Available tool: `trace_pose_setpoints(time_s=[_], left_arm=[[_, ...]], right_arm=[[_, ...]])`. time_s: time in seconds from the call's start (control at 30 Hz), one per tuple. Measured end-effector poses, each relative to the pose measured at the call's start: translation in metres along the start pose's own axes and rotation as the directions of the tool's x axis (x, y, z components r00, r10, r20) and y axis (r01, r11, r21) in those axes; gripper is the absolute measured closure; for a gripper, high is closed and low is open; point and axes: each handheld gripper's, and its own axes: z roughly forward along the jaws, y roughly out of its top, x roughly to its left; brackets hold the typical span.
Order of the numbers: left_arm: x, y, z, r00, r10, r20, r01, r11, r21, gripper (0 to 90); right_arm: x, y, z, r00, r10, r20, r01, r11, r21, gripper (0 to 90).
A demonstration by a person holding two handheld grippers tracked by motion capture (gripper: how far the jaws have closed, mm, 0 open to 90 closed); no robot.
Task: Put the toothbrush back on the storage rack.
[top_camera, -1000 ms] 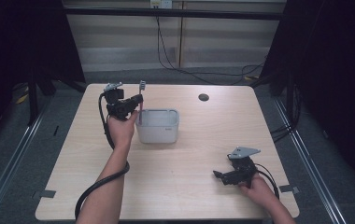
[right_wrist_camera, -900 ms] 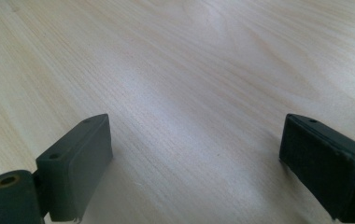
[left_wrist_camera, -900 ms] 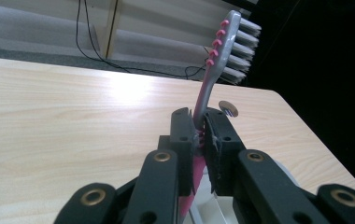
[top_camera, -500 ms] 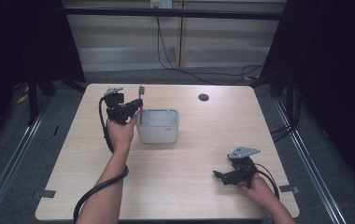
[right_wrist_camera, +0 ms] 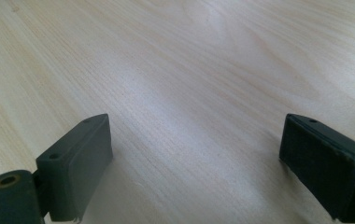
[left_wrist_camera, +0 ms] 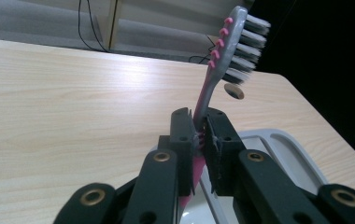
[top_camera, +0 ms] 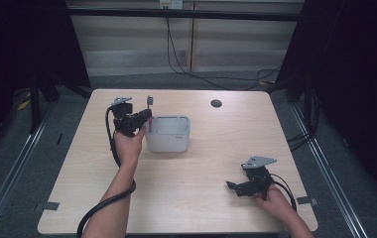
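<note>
The left gripper (left_wrist_camera: 199, 135) pinches the toothbrush (left_wrist_camera: 213, 79) upright at the tub's (top_camera: 168, 134) rim, not yet lowered in; the right gripper (right_wrist_camera: 194, 163) rests with jaws spread near the surface's front edge.

Toothbrush (left_wrist_camera: 215, 65) pink-grey (bristles white-dark); tray (top_camera: 169, 141) grey; table (top_camera: 201, 163) light woodgrain.

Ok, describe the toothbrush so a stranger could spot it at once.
Start at the wooden table and find the grey tray left of centre. At its left edge the left gripper clamps a toothbrush upright: pink handle, grey head, bristles on top.
</note>
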Motion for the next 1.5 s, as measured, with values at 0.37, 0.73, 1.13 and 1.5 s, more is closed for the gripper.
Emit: trace_pose_setpoints(time_s=[0.37, 0.73, 1.13, 1.5], left_arm=[[-0.001, -0.006, -0.001, 0.9994, 0.031, -0.013, -0.031, 0.9993, 0.019, 82.6], [0.001, -0.010, -0.002, 0.9984, 0.052, -0.019, -0.052, 0.9982, 0.030, 82.5], [-0.003, -0.015, 0.000, 0.9970, 0.074, -0.021, -0.073, 0.9963, 0.045, 82.4], [-0.003, -0.018, -0.001, 0.9960, 0.086, -0.023, -0.085, 0.9951, 0.050, 82.3]], right_arm=[[0.000, 0.000, 0.000, 1.0000, 0.002, -0.001, -0.002, 1.000, 0.002, 8.8], [0.000, 0.000, 0.000, 1.0000, 0.000, -0.001, 0.000, 1.000, 0.000, 8.8], [0.000, 0.000, 0.000, 1.0000, -0.001, 0.000, 0.001, 1.000, -0.001, 8.8], [0.000, 0.000, 0.000, 1.0000, 0.000, 0.000, 0.000, 1.000, 0.001, 8.8]])
